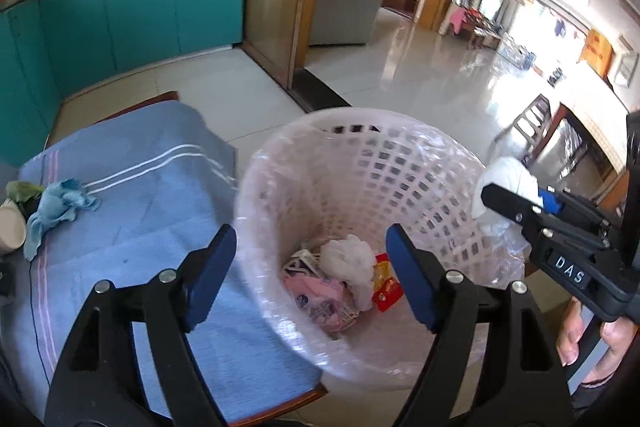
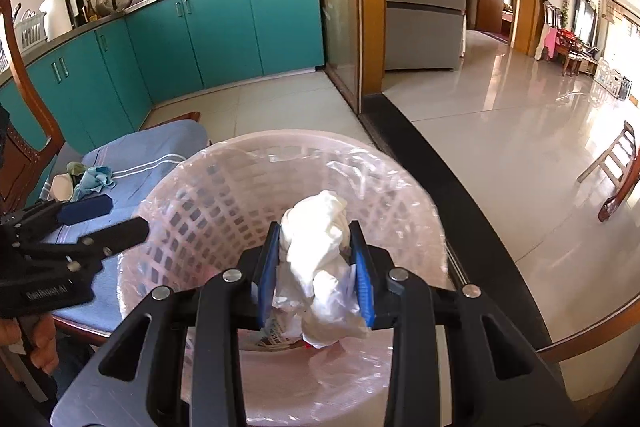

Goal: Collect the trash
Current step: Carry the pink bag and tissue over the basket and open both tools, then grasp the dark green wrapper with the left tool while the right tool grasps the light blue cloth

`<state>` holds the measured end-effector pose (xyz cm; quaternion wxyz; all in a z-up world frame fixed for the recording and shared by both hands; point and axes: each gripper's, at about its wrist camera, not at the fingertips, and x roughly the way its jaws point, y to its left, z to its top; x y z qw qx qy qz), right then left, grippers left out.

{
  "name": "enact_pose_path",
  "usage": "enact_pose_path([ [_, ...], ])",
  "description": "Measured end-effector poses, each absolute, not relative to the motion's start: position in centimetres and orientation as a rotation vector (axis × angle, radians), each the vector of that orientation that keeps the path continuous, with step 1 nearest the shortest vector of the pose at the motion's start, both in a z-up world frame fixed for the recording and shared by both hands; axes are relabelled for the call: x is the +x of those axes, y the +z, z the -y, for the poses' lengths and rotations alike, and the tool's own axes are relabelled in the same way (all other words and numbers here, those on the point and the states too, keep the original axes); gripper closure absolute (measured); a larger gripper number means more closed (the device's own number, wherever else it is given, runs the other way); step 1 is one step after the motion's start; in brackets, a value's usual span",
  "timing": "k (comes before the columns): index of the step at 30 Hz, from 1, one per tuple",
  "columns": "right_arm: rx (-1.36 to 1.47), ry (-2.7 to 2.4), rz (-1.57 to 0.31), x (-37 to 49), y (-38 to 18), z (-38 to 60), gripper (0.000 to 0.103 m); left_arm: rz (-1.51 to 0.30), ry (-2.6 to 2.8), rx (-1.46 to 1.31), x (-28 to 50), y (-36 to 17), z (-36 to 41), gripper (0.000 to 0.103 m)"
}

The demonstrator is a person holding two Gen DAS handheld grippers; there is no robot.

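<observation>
Your right gripper (image 2: 316, 267) is clamped on a crumpled white wad (image 2: 316, 263) of tissue and thin plastic, its blue pads pressed to either side, held above the open mouth of the pink lattice bin (image 2: 404, 187). Your left gripper (image 1: 310, 275) hangs with its fingers spread wide and nothing between them, over the bin's rim at about 9 o'clock. Down in the lined bin lie a white wad, a pink wrapper (image 1: 320, 297) and a red packet (image 1: 385, 285). At 9 o'clock from the bin, a blue rag (image 1: 56, 213) rests on a blue striped cloth (image 1: 152, 195) beside a white cup (image 1: 10, 227).
</observation>
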<state>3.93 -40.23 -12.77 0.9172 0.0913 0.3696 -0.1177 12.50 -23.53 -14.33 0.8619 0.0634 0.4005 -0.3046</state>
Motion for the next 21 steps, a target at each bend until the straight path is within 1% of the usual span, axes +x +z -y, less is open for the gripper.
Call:
enact_pose_path([
  [3, 0.177, -0.246, -0.77, 4.6, -12.9, 39.5, 0.057, -0.841, -0.578, 0.108, 13.0, -14.1, 21.4, 0.024],
  [5, 0.161, -0.264, -0.769, 4.8, -12.9, 39.2, 0.037, -0.819, -0.512, 0.107, 13.1, -13.8, 19.5, 0.024],
  [7, 0.151, -0.277, -0.764, 5.1, -12.8, 38.7, 0.03, -0.787, -0.404, 0.109, 13.5, -13.5, 16.8, 0.024],
  [10, 0.158, -0.237, -0.77, 5.9, -12.7, 37.7, 0.03, -0.751, -0.233, 0.086, 14.8, -13.4, 11.5, 0.024],
  [13, 0.128, -0.191, -0.771, 7.2, -12.5, 35.5, 0.03, -0.744, -0.016, 0.144, 17.2, -13.9, 6.5, 0.024],
  [18, 0.146, -0.029, -0.78, 10.2, -11.8, 30.8, 0.03, -0.872, 0.136, 0.129, 21.3, -16.6, -0.9, 0.024],
  [21, 0.149, 0.067, -0.774, 12.6, -10.7, 26.7, 0.03, -0.924, 0.146, 0.132, 22.8, -18.4, -2.4, 0.024],
])
